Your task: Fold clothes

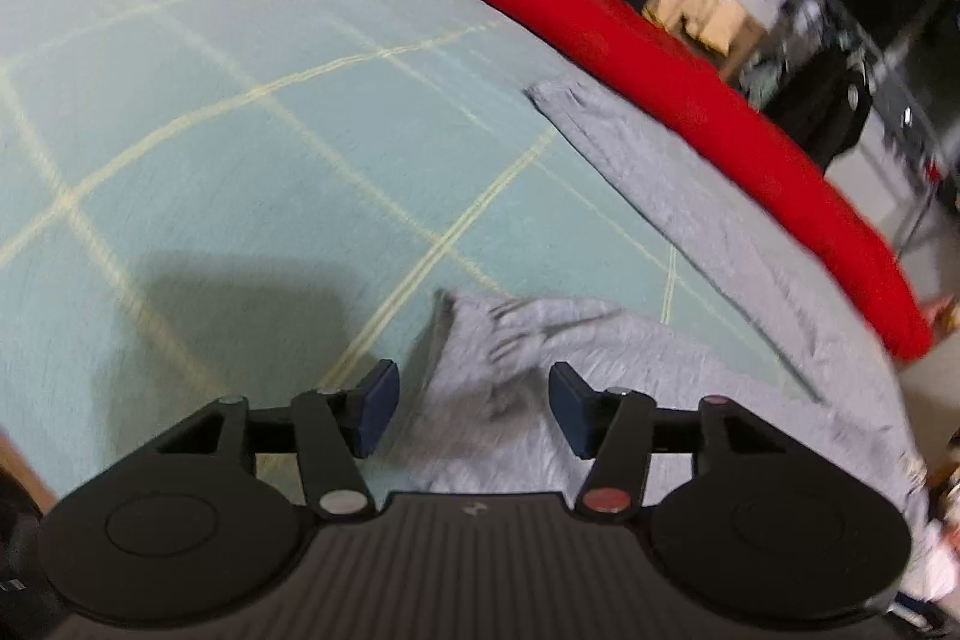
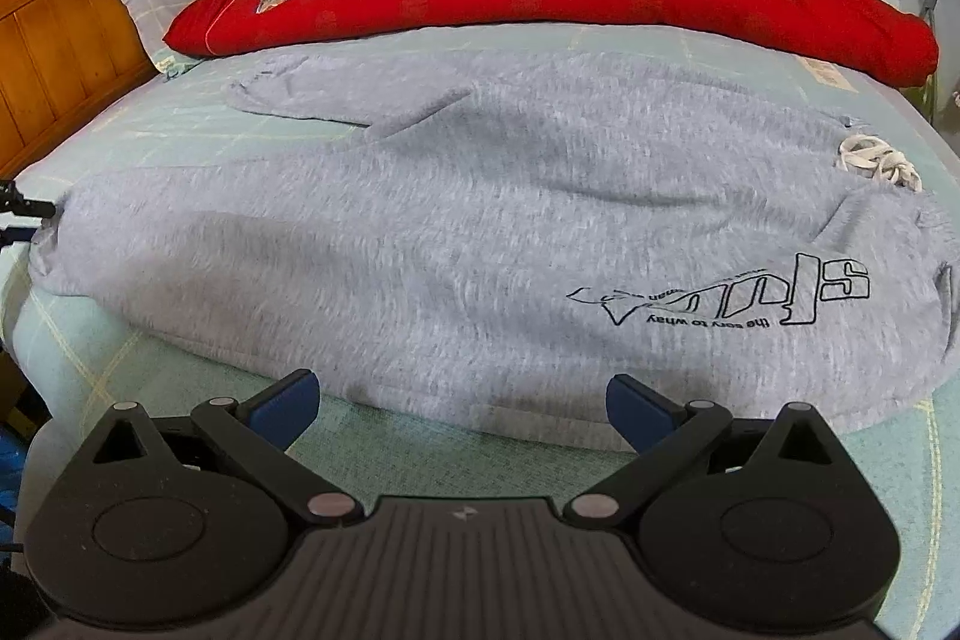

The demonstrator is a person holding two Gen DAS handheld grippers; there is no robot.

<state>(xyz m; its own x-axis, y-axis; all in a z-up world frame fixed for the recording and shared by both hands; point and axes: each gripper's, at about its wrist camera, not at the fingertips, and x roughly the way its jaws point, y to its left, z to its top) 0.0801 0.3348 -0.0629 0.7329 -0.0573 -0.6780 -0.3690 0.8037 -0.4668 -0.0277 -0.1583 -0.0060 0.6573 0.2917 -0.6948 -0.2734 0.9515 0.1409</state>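
I see heather-grey trousers (image 2: 456, 232) bearing a black outlined print (image 2: 738, 301) and a white drawstring (image 2: 876, 157); a pale green sheet (image 1: 240, 130) with yellowish grid lines; a red quilt (image 2: 540, 1); an orange-brown wooden headboard (image 2: 72, 34).

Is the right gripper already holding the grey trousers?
No: in the right wrist view the right gripper stands open, its blue fingertips spread apart and short of the near edge of the grey trousers.

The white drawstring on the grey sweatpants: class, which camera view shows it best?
The right wrist view. The white drawstring lies bunched at the waist of the grey sweatpants, sharp and unobstructed. The left wrist view shows only blurred legs and cuffs, no drawstring.
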